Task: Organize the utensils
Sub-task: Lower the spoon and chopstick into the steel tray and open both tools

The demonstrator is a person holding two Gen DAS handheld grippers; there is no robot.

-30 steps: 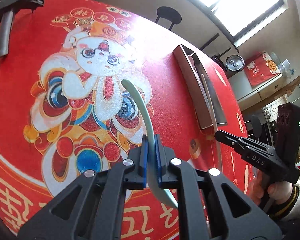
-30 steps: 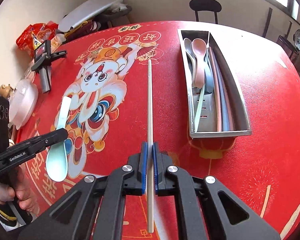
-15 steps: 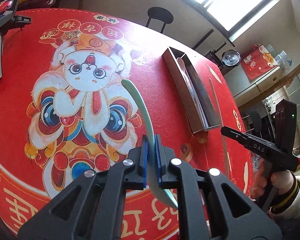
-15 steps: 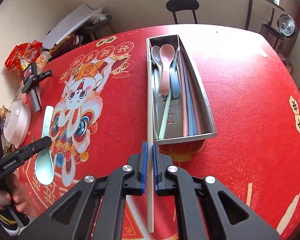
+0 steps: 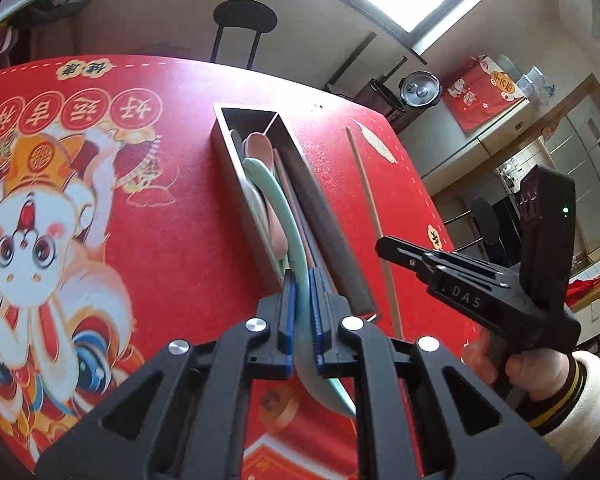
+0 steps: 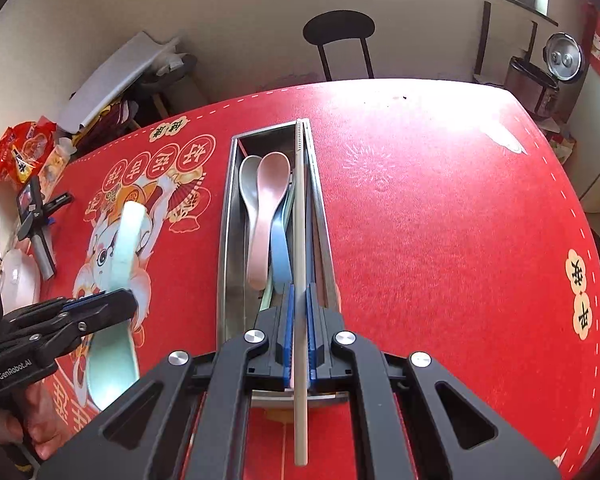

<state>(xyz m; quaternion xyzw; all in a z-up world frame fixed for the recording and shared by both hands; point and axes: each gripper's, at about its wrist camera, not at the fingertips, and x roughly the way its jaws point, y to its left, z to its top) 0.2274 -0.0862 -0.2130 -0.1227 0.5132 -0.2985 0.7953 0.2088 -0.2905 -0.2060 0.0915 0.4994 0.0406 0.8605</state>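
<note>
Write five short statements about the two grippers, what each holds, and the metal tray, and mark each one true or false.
1. The left gripper is shut on a mint green spoon. True.
2. The right gripper is open and holds nothing. False: it is shut on a pale chopstick.
3. A pink spoon lies inside the metal tray. True.
4. The metal tray holds no utensils. False: it holds a grey spoon, the pink spoon, a blue spoon and more.
5. The chopstick lies crosswise over the tray. False: it points lengthwise along the tray, over its right side.
</note>
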